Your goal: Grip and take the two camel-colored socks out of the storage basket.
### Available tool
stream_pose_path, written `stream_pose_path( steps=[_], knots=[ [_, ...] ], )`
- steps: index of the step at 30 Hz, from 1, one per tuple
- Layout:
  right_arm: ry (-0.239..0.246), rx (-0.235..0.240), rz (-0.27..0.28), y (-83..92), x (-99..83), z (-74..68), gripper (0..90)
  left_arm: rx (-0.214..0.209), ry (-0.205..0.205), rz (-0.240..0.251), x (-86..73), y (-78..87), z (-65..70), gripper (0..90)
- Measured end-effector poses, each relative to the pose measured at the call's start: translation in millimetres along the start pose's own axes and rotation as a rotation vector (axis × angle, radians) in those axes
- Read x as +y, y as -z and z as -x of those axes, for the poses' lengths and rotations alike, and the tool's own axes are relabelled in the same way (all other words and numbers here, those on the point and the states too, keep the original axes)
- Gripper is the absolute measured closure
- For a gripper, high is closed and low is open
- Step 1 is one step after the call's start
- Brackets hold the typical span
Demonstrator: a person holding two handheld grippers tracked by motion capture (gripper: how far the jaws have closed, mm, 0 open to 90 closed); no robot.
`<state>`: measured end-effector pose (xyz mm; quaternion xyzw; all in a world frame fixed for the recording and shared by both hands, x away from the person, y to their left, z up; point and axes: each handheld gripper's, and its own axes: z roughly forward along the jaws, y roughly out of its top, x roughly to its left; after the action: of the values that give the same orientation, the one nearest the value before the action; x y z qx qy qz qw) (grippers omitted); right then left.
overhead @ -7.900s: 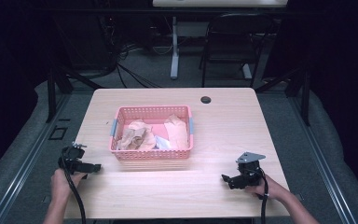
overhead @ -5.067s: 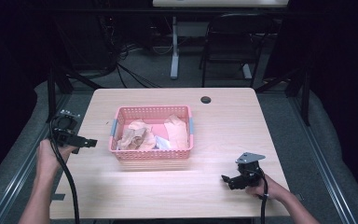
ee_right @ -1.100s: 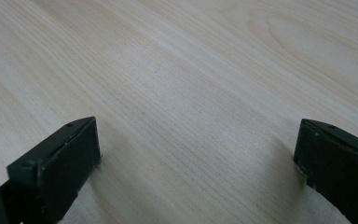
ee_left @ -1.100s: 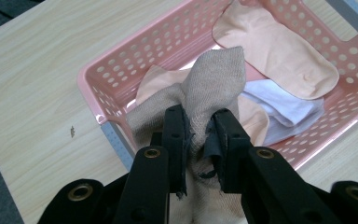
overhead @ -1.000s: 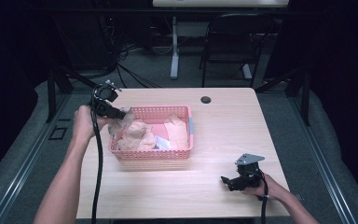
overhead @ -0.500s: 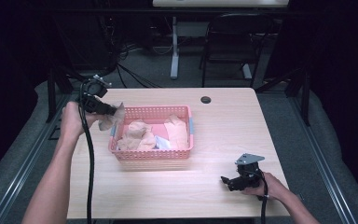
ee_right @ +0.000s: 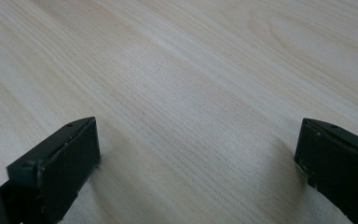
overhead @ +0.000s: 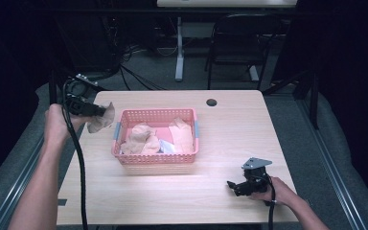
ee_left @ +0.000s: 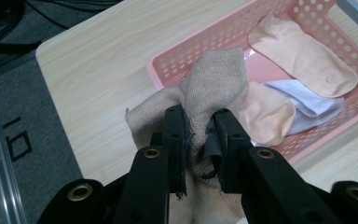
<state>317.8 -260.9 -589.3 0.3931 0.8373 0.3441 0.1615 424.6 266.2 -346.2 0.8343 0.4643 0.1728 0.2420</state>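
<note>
Pink basket (overhead: 155, 159) beside pinched sock (overhead: 100, 118)

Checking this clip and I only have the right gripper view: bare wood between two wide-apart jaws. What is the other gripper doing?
Observer: The left gripper is shut on a beige sock, held above the table's left edge.
Operator: Where would that sock have come from?
Observer: I can only say it hangs just left of a pink basket at the table's middle.
Operator: Anything in the basket?
Observer: Peach-coloured socks and a white piece of cloth.
Operator: And my gripper?
Observer: The right gripper rests on the table near its front right corner, jaws open, holding nothing.
</note>
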Motion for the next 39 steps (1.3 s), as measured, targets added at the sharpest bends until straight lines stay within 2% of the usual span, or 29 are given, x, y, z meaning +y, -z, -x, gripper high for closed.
stream_pose_path(
  steps=[5,12,22,39],
  knots=[
    [0.0,0.0,-0.001,0.1,0.0,0.0,0.0,0.011,0.034,0.015,-10.8,7.5,-11.4,76.4],
    [0.001,0.0,-0.001,0.1,0.0,0.2,0.0,0.029,0.056,0.011,-20.4,10.8,-21.7,76.5],
    [0.001,-0.001,-0.001,0.1,0.0,0.2,0.0,0.038,0.086,0.002,-32.9,10.7,-29.9,76.7],
    [0.003,0.002,-0.002,0.2,-0.1,0.4,0.0,0.04,0.136,-0.038,-57.2,-7.0,-41.6,76.8]
  ],
)
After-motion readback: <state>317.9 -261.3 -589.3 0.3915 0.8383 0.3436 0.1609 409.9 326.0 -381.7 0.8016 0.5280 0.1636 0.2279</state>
